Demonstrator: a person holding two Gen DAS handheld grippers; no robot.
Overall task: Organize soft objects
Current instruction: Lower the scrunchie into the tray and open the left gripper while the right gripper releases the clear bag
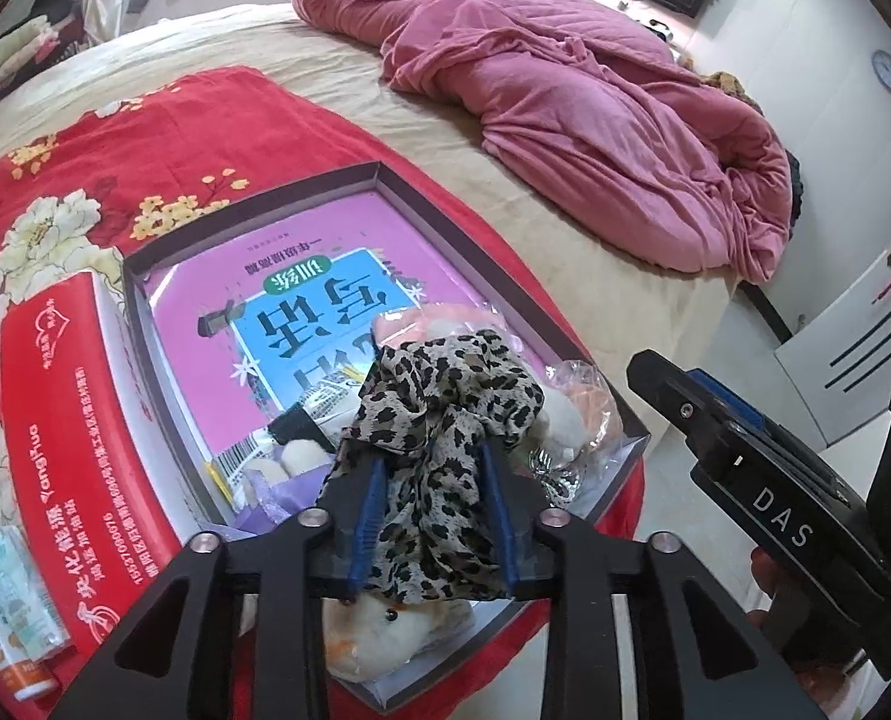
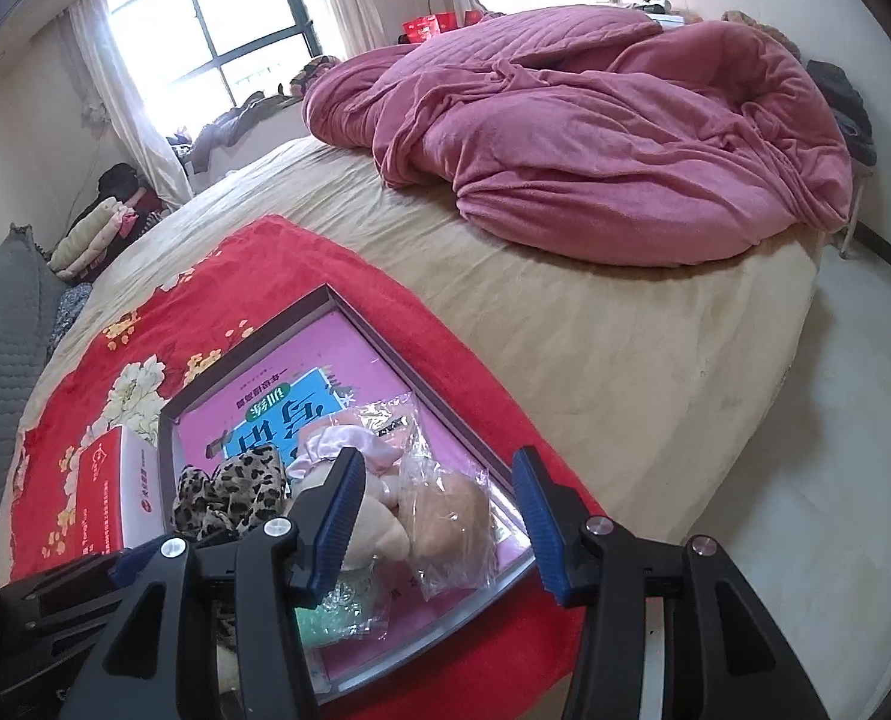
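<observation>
A shallow grey box [image 1: 379, 171] with a pink book [image 1: 301, 252] inside lies on a red floral cloth on the bed. My left gripper [image 1: 436, 459] is shut on a leopard-print scrunchie [image 1: 445, 402] and holds it over the box's near end. Under it lie a pale plush toy [image 1: 379, 630], a pink scrunchie [image 1: 409, 324] and a plastic-wrapped item [image 1: 589, 402]. In the right wrist view my right gripper [image 2: 439, 474] is open and empty above the wrapped peach item [image 2: 445, 516] and a cream plush [image 2: 379, 522]. The leopard scrunchie [image 2: 229, 492] shows to its left.
A red and white carton [image 1: 61, 420] stands left of the box. Tubes [image 1: 13, 618] lie at the near left. A heaped pink quilt [image 1: 595, 114] fills the far side of the bed [image 2: 625, 348]. White floor [image 2: 835, 480] lies to the right.
</observation>
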